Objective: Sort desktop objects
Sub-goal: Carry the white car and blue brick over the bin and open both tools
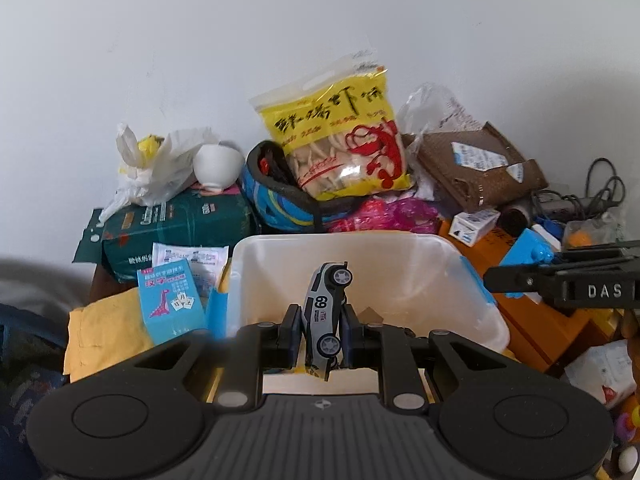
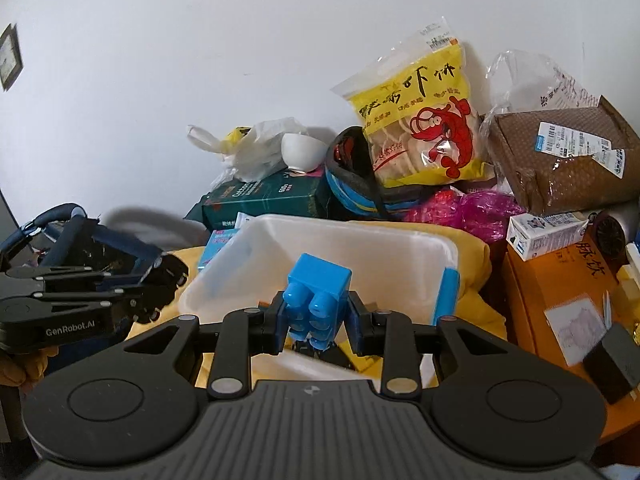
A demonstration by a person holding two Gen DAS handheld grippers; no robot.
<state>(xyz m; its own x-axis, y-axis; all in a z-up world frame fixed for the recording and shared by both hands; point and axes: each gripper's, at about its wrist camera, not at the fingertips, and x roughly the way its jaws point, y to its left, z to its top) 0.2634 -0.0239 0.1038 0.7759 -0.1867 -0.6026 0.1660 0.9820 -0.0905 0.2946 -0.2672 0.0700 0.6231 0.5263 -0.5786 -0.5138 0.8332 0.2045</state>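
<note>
We see both tools tilted down over the white bin at centre frame. The left gripper, marked "GenRobot.AI", clamps a grey toy car numbered "69", standing nose-down between its jaws; the right gripper, marked "DAS", grips a blue block at lower centre

Glossy plastic brick; translucent plastic bin

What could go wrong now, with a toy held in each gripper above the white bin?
1. The toy car is gripped on edge by the left gripper; it may pivot and slip out.
2. The blue block in the right gripper has rounded studs, so it may slip.
3. Either could miss the white bin.
</note>
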